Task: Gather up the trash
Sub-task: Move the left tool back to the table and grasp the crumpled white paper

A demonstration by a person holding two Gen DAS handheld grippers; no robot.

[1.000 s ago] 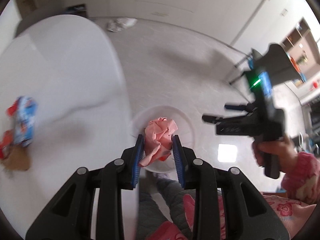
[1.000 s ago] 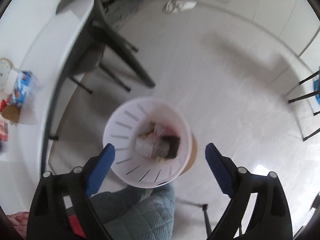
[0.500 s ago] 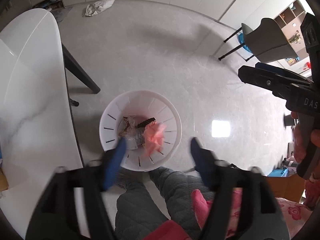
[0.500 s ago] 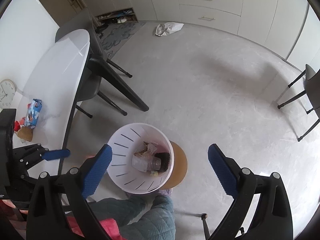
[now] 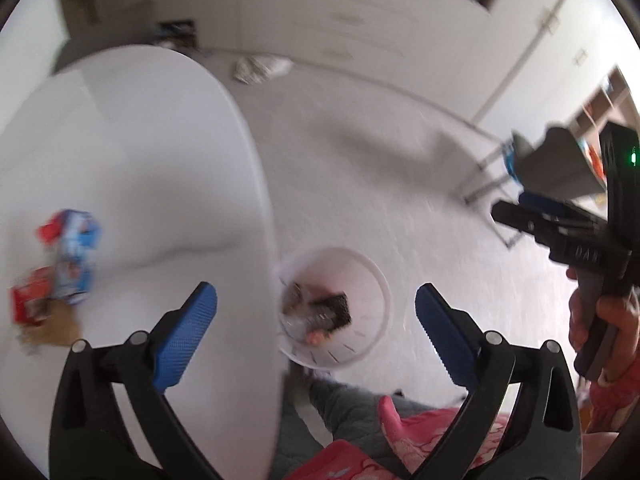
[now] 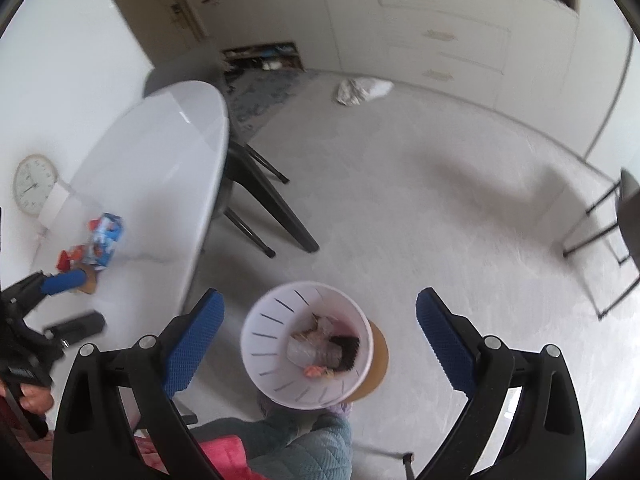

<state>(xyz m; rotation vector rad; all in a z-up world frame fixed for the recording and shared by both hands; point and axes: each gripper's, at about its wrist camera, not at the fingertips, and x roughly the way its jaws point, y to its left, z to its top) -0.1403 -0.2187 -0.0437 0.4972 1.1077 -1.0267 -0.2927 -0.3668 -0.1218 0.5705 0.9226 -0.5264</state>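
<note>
L gripper [image 5: 316, 312] is spread wide w/ nothing between its blue pads [image 5: 184, 340]; R gripper [image 6: 320, 328] likewise gaping, empty. Both hang above the white slotted trash bin [image 6: 272, 344] on the floor just beside the white oval table [image 5: 140, 160]. Bin holds a clear crumpled plastic piece [image 6: 304, 350], a dark wrapper [image 6: 346, 354] and a pink scrap [image 6: 314, 371] near its bottom.

Still on the table near its wall side: blue-white carton [image 6: 105, 240], red packet [image 5: 28, 300] touching it, brown paper [image 5: 52, 328] under/next to them. L view is motion-blurred, so labels can't be read.

Around: black table legs [image 6: 276, 208] between table & bin; person's quilted grey-green knee [image 6: 304, 448] just below the bin; a crumpled white bag [image 6: 362, 90] on the floor far off by the cabinets.

R view only: round wall clock [image 6: 34, 184], brown round disc [image 6: 378, 356] under the bin's edge, black flat object [image 6: 76, 326] on the table. L view only: grey chair [image 5: 556, 164] behind the R gripper's body w/ green LED [image 5: 633, 158].
</note>
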